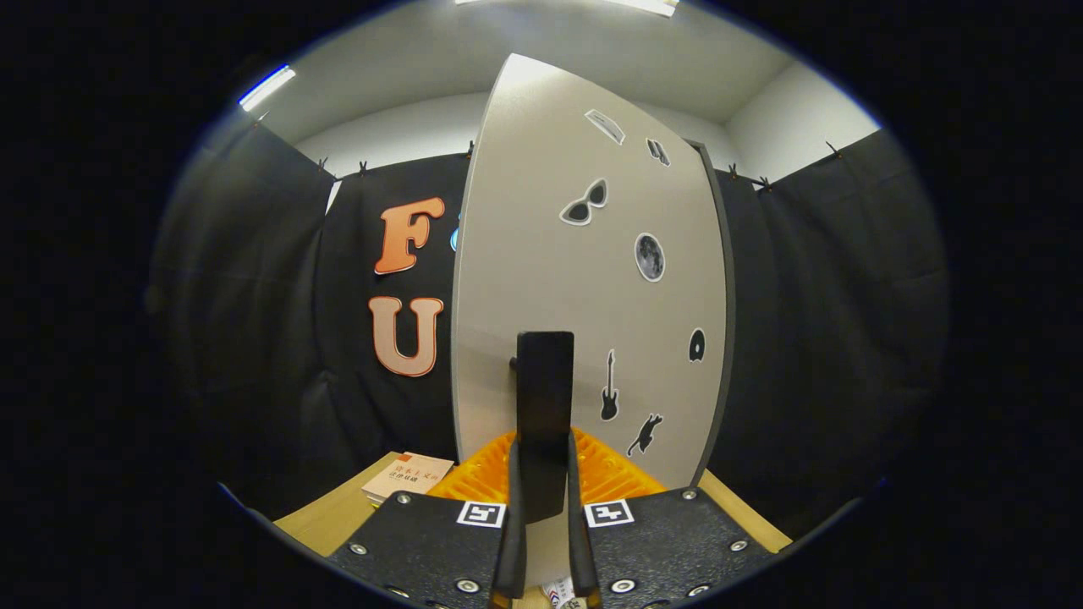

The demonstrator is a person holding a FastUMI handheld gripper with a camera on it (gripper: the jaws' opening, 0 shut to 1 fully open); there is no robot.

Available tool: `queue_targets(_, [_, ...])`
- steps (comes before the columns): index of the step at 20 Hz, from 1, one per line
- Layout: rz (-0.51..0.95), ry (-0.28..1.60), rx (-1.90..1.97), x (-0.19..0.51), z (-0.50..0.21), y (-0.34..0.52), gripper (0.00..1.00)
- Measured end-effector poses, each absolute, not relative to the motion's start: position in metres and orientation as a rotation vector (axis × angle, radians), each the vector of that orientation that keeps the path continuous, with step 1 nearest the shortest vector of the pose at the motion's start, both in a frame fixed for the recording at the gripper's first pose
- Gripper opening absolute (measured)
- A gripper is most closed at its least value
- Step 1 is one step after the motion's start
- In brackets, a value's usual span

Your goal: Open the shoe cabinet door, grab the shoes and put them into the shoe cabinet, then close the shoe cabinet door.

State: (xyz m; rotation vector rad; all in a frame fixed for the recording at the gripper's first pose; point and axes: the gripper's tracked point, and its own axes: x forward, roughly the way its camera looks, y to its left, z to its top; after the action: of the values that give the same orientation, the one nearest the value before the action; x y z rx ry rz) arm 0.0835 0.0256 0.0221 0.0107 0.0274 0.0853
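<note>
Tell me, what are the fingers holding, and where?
The gripper is shut on the black door handle of the shoe cabinet door, with both fingers pressing on the handle's lower end.

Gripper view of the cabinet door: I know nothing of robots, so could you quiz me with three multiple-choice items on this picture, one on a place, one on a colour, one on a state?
1. Where does the book lie?
A. On the wooden table, left of the fingers
B. On top of the door
C. Between the fingers

2. What colour is the door's handle?
A. White
B. Black
C. Red

3. What are the gripper's fingers doing?
A. Spread wide, far from the door
B. Clamping the book
C. Closed on the handle

Answers:
1 A: the book rests on the table, beside the foot of the door.
2 B: the handle is a black upright bar on the pale door.
3 C: the gripper has both fingers pressed on the handle's lower end.
</note>
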Motion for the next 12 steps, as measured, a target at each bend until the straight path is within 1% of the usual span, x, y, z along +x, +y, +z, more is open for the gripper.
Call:
queue_targets(3, [0.056, 0.038, -0.002, 0.075, 0.021, 0.013, 0.2])
queue_targets(7, [-0.025, 0.037, -0.032, 0.066, 0.021, -0.013, 0.19])
queue_targets(8, [-0.046, 0.036, -0.04, 0.064, 0.022, -0.02, 0.15])
queue_targets(10, [-0.076, 0.038, -0.068, 0.062, 0.022, -0.031, 0.13])
queue_targets(12, [-0.074, 0.043, -0.064, 0.056, 0.021, -0.038, 0.13])
